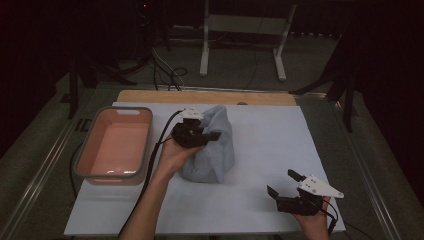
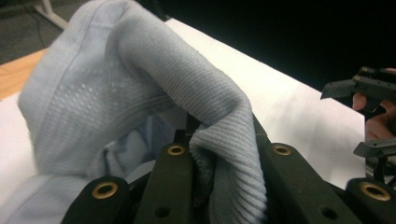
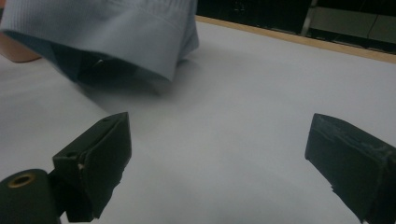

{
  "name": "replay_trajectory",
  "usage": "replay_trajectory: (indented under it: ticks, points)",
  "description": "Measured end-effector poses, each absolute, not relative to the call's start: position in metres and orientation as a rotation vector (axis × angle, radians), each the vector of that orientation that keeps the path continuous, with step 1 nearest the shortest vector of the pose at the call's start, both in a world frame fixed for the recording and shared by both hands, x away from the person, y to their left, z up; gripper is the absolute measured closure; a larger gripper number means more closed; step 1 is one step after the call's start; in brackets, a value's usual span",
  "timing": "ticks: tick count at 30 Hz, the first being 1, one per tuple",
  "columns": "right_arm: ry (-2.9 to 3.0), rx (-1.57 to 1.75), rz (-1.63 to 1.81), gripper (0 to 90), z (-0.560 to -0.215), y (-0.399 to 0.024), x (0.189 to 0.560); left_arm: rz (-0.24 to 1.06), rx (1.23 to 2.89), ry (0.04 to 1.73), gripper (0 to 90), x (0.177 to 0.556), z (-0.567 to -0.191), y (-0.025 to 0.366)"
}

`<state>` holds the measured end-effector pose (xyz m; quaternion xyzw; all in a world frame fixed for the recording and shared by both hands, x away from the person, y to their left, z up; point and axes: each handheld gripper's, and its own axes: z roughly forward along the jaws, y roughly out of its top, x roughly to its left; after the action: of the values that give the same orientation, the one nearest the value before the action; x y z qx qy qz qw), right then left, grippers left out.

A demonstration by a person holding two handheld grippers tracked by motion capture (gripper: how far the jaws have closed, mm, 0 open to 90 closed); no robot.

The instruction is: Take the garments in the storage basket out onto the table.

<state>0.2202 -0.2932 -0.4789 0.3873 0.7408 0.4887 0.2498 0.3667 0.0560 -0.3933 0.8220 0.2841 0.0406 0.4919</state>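
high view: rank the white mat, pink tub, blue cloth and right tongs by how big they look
1. white mat
2. pink tub
3. blue cloth, a little smaller than the tub
4. right tongs, though they sit nearer the camera

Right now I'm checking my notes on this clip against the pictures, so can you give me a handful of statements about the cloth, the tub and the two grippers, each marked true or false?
1. The left gripper is shut on the light blue cloth. True: a fold of it is pinched between the fingers.
2. The right gripper also holds the cloth. False: it stands open near the table's right front corner, apart from the cloth, with nothing between its fingers.
3. The pink tub has the cloth lying in it. False: the tub is empty; the cloth is beside it over the white table top.
4. The tub stands to the left of the cloth in the high view. True.
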Motion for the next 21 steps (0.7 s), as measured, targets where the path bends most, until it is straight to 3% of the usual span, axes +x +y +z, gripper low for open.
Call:
replay_trajectory:
  ticks: [18, 20, 21]
  points:
    - [2.023, 1.049, 1.331, 7.2, -0.479, -0.292, 0.221, 0.026, 2.022, 0.641, 78.9, 0.367, -0.403, 0.020]
    - [2.024, 1.049, 1.330, 7.2, -0.479, -0.292, 0.221, -0.013, 2.022, 0.631, 73.0, 0.367, -0.405, 0.015]
    - [2.024, 1.048, 1.330, 7.2, -0.479, -0.292, 0.221, -0.032, 2.016, 0.637, 65.2, 0.367, -0.407, 0.012]
